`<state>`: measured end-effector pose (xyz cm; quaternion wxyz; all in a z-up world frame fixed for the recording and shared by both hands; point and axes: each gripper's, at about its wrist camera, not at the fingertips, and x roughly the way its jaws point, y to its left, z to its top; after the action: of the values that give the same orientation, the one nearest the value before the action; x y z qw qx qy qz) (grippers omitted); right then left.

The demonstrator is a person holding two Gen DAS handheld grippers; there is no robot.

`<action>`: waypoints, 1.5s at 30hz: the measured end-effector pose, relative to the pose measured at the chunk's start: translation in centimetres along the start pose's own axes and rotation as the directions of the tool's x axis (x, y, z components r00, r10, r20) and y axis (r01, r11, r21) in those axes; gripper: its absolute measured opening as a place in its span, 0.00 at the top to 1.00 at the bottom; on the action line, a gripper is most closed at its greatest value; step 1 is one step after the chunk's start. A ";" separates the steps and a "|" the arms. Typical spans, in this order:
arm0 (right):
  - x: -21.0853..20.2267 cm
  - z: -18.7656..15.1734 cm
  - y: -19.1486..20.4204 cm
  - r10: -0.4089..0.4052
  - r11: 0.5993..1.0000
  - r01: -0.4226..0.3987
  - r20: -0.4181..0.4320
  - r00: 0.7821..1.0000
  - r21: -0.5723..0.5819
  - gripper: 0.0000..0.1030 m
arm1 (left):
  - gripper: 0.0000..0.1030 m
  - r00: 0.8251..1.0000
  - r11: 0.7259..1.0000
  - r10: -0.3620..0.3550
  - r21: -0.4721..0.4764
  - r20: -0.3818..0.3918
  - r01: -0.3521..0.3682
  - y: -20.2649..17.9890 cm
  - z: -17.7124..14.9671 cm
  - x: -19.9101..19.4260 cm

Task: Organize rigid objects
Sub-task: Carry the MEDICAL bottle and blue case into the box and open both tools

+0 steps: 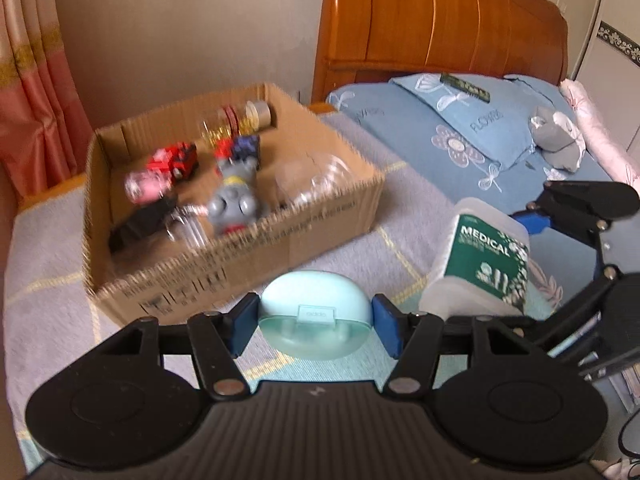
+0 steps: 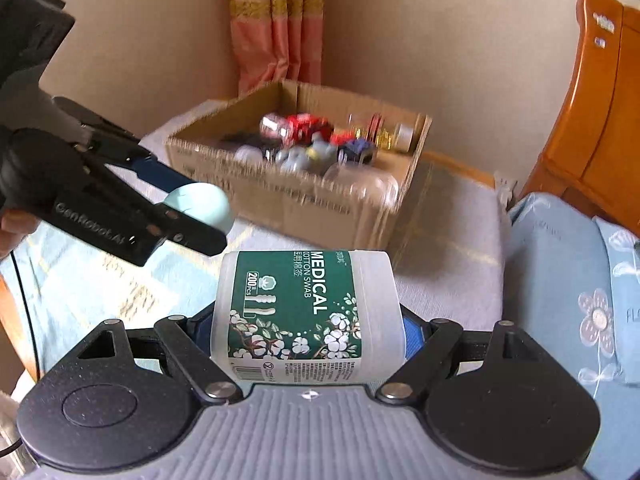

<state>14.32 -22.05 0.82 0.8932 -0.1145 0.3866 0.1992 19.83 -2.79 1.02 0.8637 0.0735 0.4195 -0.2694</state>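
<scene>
My left gripper [image 1: 315, 325] is shut on a pale mint earbud case [image 1: 315, 312], held above the bed in front of the cardboard box [image 1: 240, 264]. It also shows in the right wrist view [image 2: 202, 204]. My right gripper [image 2: 308, 332] is shut on a white cotton swab container [image 2: 304, 312] with a green "MEDICAL" label, lying sideways between the blue pads. The container also shows in the left wrist view [image 1: 480, 260]. The box [image 2: 288, 196] holds a red toy truck [image 1: 176, 162], a grey toy figure [image 1: 234, 196], clear containers and other small things.
The box stands on a grey checked blanket [image 1: 400, 200]. A blue flowered pillow [image 1: 460, 132] with a grey plush toy [image 1: 558, 140] lies to the right, before a wooden headboard [image 1: 440, 20]. A pink curtain [image 1: 32, 80] hangs at the left.
</scene>
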 end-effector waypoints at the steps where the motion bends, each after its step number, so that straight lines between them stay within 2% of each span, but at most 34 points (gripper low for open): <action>1: -0.1 0.5 -0.2 0.001 1.000 -0.001 0.012 1.000 0.000 0.16 | 0.42 1.000 1.000 0.005 0.001 0.007 -0.005 0.2 0.5 -0.2; 8: 0.7 4.9 -1.8 0.003 1.000 -0.004 0.063 0.998 0.014 0.16 | 0.42 0.995 0.997 0.084 -0.004 0.053 -0.083 3.1 4.1 -0.5; 14: 3.0 8.2 -2.7 -0.013 1.000 0.011 0.063 0.998 0.018 0.16 | 0.41 0.984 0.984 0.172 -0.059 0.041 -0.170 7.2 6.9 2.4; 19: 5.3 10.5 -3.6 -0.018 0.999 0.016 0.046 0.999 0.045 0.16 | 0.41 0.969 0.963 0.244 -0.124 0.034 -0.238 10.3 8.0 4.9; 21: 6.2 11.3 -3.7 -0.015 0.999 0.013 0.041 0.999 0.051 0.16 | 0.28 0.959 0.951 0.280 -0.154 0.053 -0.269 11.2 8.1 5.2; 22: 6.5 11.7 -3.8 -0.014 0.999 0.012 0.039 0.999 0.053 0.16 | 0.25 0.954 0.945 0.294 -0.170 0.055 -0.281 11.5 8.2 5.1; 23: 6.9 12.2 -3.8 -0.013 0.998 0.011 0.039 0.999 0.056 0.16 | 0.21 0.953 0.941 0.299 -0.185 0.055 -0.285 11.8 8.1 5.0; 25: 7.7 13.1 -3.6 -0.007 0.999 0.005 0.038 0.999 0.050 0.16 | 0.19 0.956 0.942 0.288 -0.199 0.061 -0.271 11.8 7.7 4.4; 27: 8.7 14.2 -3.3 0.004 0.999 -0.005 0.032 0.999 0.041 0.16 | 0.15 0.953 0.944 0.293 -0.182 0.074 -0.276 11.5 7.2 3.6; 33: 11.8 17.5 -2.3 0.027 0.999 -0.029 0.035 0.999 0.039 0.15 | 0.08 0.927 0.929 0.361 -0.126 0.101 -0.348 10.5 5.2 1.2; 35: 12.6 18.3 -2.1 0.055 0.997 -0.057 0.041 0.998 0.059 0.02 | 0.08 0.927 0.928 0.362 -0.129 0.096 -0.349 10.4 4.5 0.5; 36: 12.6 18.5 -2.1 0.057 0.996 -0.060 0.043 0.997 0.071 0.00 | 0.08 0.928 0.928 0.360 -0.133 0.092 -0.347 10.3 4.1 0.2; 42: 10.2 17.5 -1.3 0.057 0.992 -0.062 0.048 0.997 0.113 0.00 | 0.08 0.931 0.930 0.350 -0.162 0.103 -0.331 9.1 2.1 -2.2; 45: 8.1 16.1 -0.9 0.036 0.988 -0.039 0.023 0.999 0.147 0.00 | 0.08 0.923 0.921 0.367 -0.180 0.114 -0.344 8.0 1.3 -3.5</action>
<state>30.13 -14.88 5.81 0.8992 -0.0391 0.3931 0.1880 23.19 4.90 3.69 0.9296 0.0605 0.3549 -0.0785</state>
